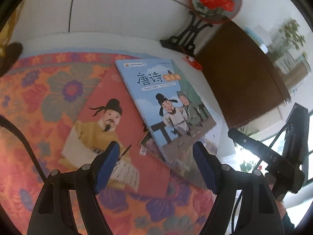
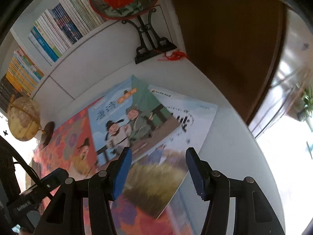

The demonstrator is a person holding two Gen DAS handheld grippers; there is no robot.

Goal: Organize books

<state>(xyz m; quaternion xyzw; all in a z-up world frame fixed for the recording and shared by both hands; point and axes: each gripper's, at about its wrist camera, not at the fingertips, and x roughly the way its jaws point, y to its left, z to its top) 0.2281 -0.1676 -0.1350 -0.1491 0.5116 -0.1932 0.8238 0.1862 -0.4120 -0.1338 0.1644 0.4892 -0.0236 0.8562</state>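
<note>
Left gripper point(image 1: 156, 157) and right gripper point(image 2: 157, 163) both hang with jaws apart, holding nothing, above the book pile. Blue book point(image 1: 162, 101) lies on top, overlapping the red book point(image 1: 109, 121) at its 8 o'clock and the pale book point(image 2: 187, 117). Best bet: pinch the blue book's near edge first, lift flat, don't drag the lower ones across the floral cloth point(image 1: 39, 90).

Three books overlap on the table point(image 2: 230, 152): the top book point(image 1: 166, 105) lies across the left book point(image 1: 117, 137), which rests on the cloth point(image 1: 39, 101), and over the right book point(image 2: 176, 146), which reaches off the cloth. Far behind them the fan stand point(image 2: 150, 45) sits by the shelf point(image 2: 58, 29). The globe point(image 2: 23, 117) stands far left.
</note>
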